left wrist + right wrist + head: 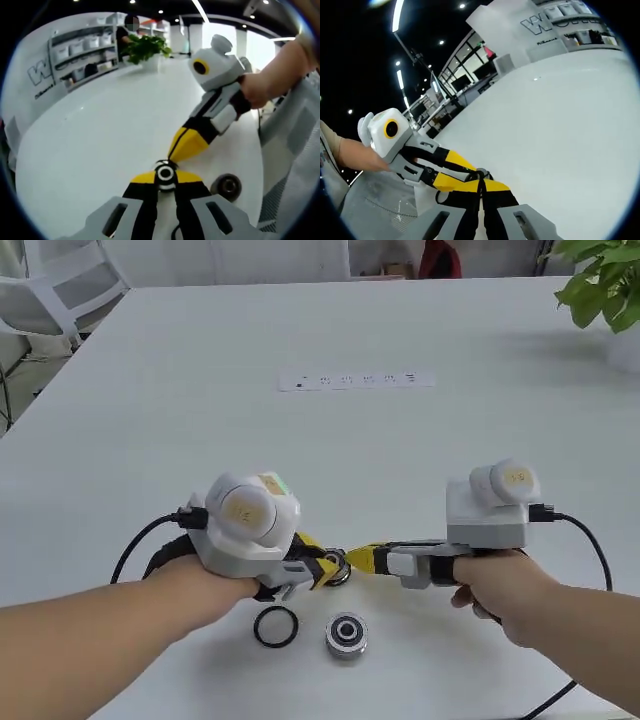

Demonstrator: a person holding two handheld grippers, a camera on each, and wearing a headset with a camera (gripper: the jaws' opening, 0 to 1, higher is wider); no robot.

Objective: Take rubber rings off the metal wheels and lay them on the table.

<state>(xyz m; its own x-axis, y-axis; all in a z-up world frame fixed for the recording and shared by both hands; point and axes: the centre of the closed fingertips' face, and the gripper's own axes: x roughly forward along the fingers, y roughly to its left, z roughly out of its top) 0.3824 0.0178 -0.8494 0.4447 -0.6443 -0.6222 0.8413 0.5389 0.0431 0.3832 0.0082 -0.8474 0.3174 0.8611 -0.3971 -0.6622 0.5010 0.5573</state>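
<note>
The left gripper [165, 178] rises from the bottom edge, and its yellow-tipped jaws are clamped from either side on a small metal wheel [165, 173] with a pale hub and a black ring [165, 164] round its rim. From the upper right a hand [262, 85] holds the right gripper [171, 159], whose yellow jaws narrow to a point and meet the ring at the wheel's far edge. Just right of the jaws, a second wheel [227, 186] lies flat on the white table [95, 145]. Well beyond the jaws stands a leafy plant [145, 48].
</note>
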